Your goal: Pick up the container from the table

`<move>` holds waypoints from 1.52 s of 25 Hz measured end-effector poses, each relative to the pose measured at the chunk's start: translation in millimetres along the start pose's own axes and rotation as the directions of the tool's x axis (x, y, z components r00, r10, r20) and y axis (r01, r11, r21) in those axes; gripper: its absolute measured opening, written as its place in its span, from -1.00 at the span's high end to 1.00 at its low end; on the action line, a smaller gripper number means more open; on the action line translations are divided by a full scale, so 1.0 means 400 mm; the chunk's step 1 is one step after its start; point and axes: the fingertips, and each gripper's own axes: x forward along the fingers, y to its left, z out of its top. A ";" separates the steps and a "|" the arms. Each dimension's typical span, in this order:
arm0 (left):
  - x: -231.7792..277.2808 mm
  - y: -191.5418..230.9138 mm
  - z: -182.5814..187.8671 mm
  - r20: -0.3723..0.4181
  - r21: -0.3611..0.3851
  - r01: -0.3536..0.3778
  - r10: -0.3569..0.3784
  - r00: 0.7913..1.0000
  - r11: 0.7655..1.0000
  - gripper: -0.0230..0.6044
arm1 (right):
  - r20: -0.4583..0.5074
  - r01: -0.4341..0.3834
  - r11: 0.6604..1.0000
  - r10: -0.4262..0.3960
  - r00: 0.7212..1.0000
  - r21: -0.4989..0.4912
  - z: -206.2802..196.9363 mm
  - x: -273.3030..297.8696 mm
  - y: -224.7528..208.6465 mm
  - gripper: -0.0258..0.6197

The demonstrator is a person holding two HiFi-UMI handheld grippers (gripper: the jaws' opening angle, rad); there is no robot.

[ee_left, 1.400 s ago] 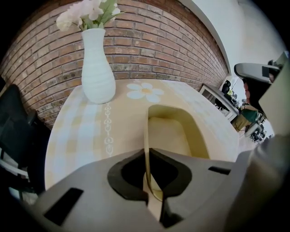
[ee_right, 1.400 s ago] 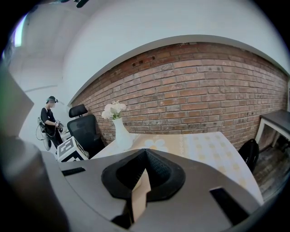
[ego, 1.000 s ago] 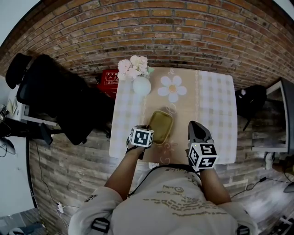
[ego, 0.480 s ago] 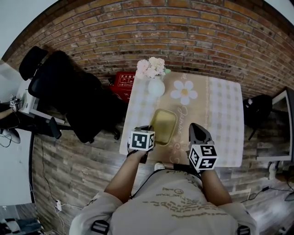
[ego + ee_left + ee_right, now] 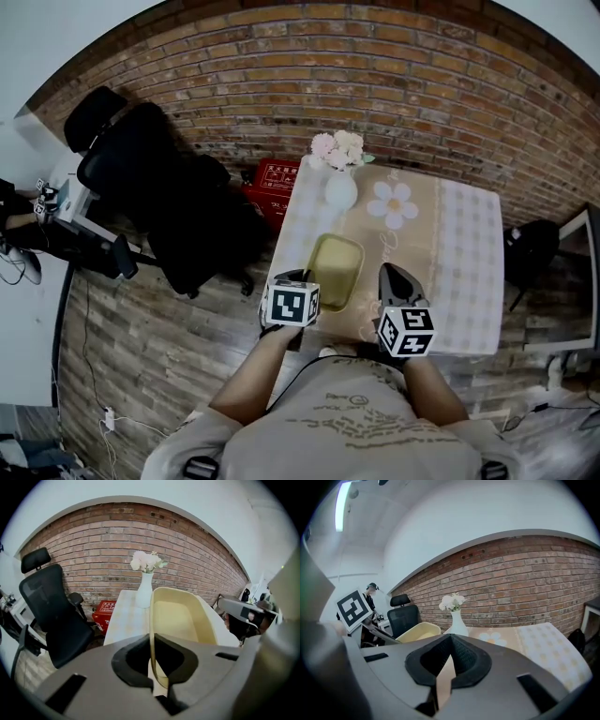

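Chair (image 5: pixel 150 187): black office chair with a headrest, standing on the plank floor (image 5: pixel 141 366), well left of the desk.
Red box (image 5: pixel 278 176): rectangular, with white print, on the floor at the desk's far-left corner.
Left gripper (image 5: pixel 153 667): its grey jaws with dark pads are clamped on the container's thin near rim wall.
Container (image 5: pixel 180 616): pale yellow-green plastic, an oblong tub with rounded corners, smooth inside and empty. It is over the near-left part of the desk, held by one short end. Its base seems clear of the cloth, though the head view does not settle this.
Vase (image 5: pixel 340 190): white, glossy and bulbous with a narrow neck, holding pale pink flowers (image 5: pixel 337 148). It stands upright at the desk's far-left edge, just beyond the container.
Right gripper (image 5: pixel 440 681): its jaws are narrowly apart with nothing between them. It hovers right of the container, apart from it.
Desk (image 5: pixel 469 272): rectangular, under a checked cloth with a tan strip and a white daisy print.
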 end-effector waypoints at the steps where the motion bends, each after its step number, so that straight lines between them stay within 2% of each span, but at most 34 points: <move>1: -0.011 0.002 0.002 0.009 -0.005 -0.005 0.005 1.000 1.000 0.89 | 0.000 -0.005 1.000 0.005 1.000 -0.006 0.000 0.001 0.011 0.92; 11: -0.082 0.030 0.021 0.084 -0.073 0.009 -0.003 0.996 0.997 0.89 | 0.016 -0.049 0.999 0.050 0.999 -0.023 -0.001 0.003 0.080 0.92; 38: -0.092 0.037 -0.002 0.090 -0.070 0.026 -0.020 0.996 0.997 0.89 | 0.010 -0.049 0.999 0.049 0.999 -0.015 -0.003 0.001 0.091 0.92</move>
